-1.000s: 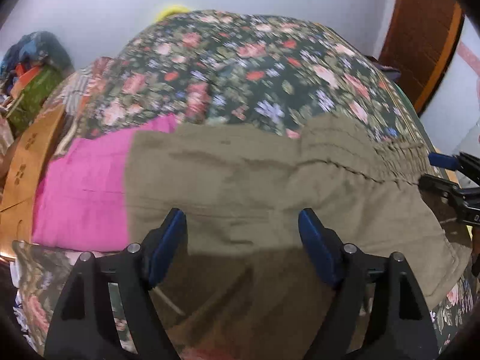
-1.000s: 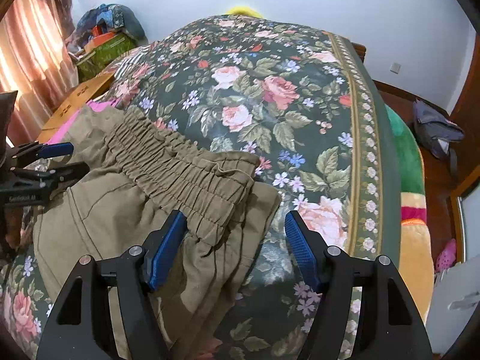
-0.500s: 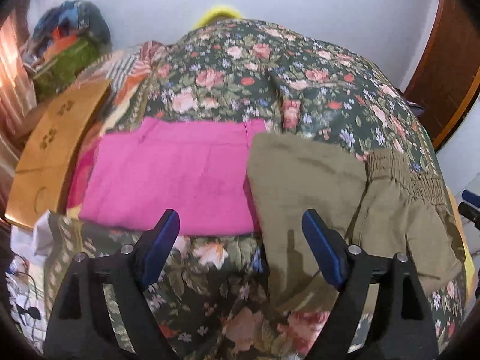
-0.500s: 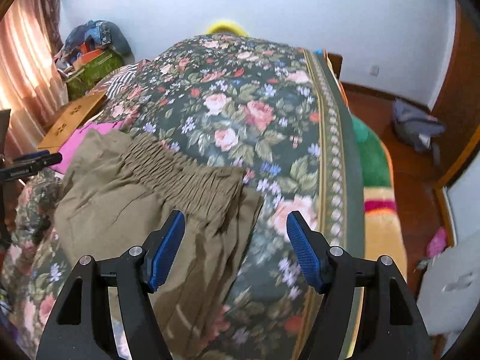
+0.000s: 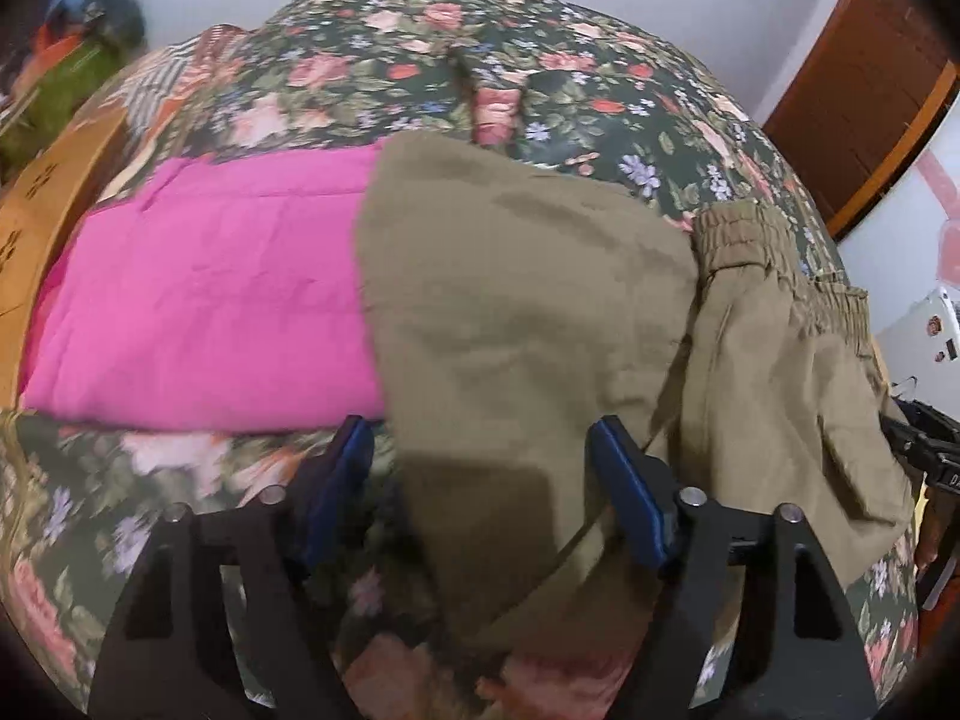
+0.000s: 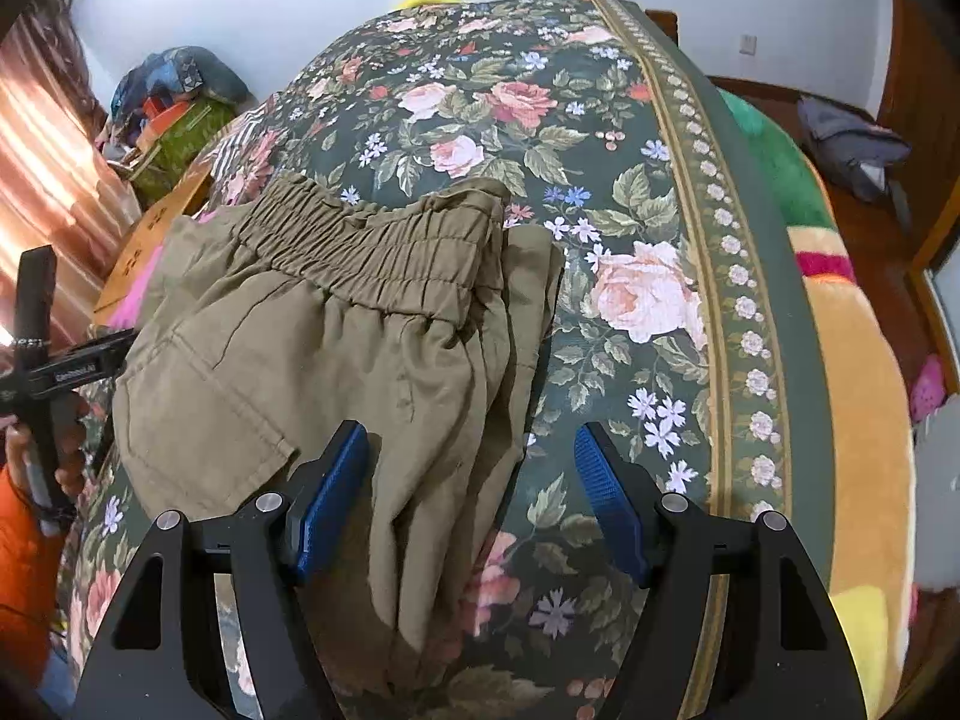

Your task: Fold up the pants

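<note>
- Left wrist view: left claw [image 5: 480,492] wide, its jaws just narrowed, nothing pinched; olive pants [image 5: 528,312] lie under it toward 12 o'clock on the bed [image 5: 600,90], beside a pink cloth [image 5: 198,300].
- Right wrist view: right claw [image 6: 468,498] wide, empty, above the pants' edge; waistband [image 6: 372,252] at 11 o'clock. Judged between folds: next, pinch an edge.

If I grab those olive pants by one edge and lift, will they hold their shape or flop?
The olive pants will probably flop: the cloth already lies in soft creases and drapes over the floral bedspread. The gathered elastic waistband looks thicker, so it may bunch rather than hang flat. They look light and may drag across the bed.
</note>
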Demonstrator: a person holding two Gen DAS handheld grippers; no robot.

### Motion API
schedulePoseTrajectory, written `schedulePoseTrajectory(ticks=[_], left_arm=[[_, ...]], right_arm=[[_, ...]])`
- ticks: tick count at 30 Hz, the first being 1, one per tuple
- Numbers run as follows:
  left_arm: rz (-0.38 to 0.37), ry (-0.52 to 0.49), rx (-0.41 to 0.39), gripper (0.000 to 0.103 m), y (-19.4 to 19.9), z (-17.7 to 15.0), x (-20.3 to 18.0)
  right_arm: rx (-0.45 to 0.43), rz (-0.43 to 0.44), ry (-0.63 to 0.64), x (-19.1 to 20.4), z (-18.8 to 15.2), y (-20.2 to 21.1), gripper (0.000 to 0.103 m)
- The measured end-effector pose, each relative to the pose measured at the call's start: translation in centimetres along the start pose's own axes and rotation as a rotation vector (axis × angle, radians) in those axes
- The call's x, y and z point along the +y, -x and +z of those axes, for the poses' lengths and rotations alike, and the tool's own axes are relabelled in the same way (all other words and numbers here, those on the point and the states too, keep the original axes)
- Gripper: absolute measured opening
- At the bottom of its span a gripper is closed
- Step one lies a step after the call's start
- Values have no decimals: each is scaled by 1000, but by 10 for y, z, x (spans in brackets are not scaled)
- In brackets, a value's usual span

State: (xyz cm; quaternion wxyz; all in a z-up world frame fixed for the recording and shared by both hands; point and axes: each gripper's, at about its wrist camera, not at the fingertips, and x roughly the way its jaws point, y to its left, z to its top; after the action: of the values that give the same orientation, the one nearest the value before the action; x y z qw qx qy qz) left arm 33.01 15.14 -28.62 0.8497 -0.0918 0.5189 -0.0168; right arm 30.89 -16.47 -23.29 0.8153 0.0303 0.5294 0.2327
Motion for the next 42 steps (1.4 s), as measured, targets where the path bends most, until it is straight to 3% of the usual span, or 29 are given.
schedulePoseTrajectory(ticks=[3,9,12,19,23,29,31,42], left_arm=[[-30,12,4,74,-10,10,-2],[-21,6,0,73,-14,20,-4],[2,-10,-16,65,-10,19,-10],[18,5,-29,38,0,15,-18],[12,17,-29,21,5,14,-18],[-2,33,-48,8,22,10,-15],[-30,38,-60,7,31,8,-15],[-9,-29,-145,6,84,3,-26]], right_arm=[[6,9,10,2,5,-6,68],[14,70,-1,-2,12,-19,68],[13,102,-15,-7,15,-22,66],[-20,118,-8,-8,16,-19,47],[-50,131,-1,-10,16,-10,31],[-98,114,56,4,21,4,17],[-110,121,57,7,23,9,15],[-170,116,130,41,30,39,13]])
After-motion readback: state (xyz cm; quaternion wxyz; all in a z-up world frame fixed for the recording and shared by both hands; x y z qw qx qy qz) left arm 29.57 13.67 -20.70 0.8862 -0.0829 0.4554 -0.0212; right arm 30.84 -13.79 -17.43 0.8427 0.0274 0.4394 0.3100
